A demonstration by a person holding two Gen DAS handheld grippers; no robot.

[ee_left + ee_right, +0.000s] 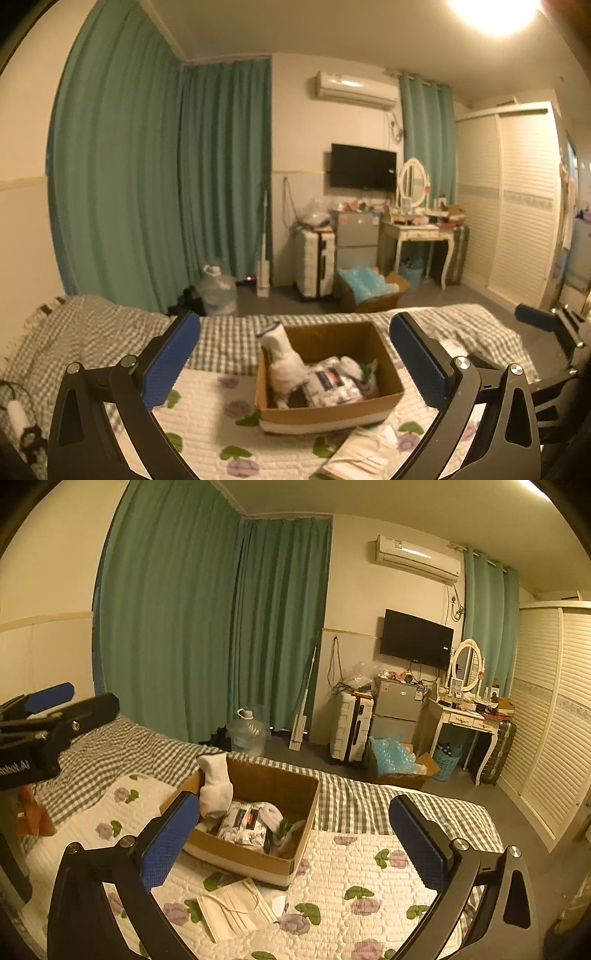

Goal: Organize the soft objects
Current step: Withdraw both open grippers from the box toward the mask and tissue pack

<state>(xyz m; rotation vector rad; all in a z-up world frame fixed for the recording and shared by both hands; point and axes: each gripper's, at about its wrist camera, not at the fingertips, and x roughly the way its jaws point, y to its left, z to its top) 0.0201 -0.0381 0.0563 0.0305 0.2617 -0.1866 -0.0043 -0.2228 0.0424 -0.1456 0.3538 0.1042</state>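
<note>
A brown cardboard box sits on the floral quilt of the bed. It holds a white sock draped over its rim, a printed soft packet and other white items. A beige face mask lies on the quilt in front of the box. My left gripper is open and empty, above and in front of the box. My right gripper is open and empty, to the right of the box and above the quilt.
A checked blanket covers the bed's far side. Beyond the bed are a water jug, a suitcase, a small fridge, a box of blue plastic, a dressing table and green curtains. An orange object lies at the left.
</note>
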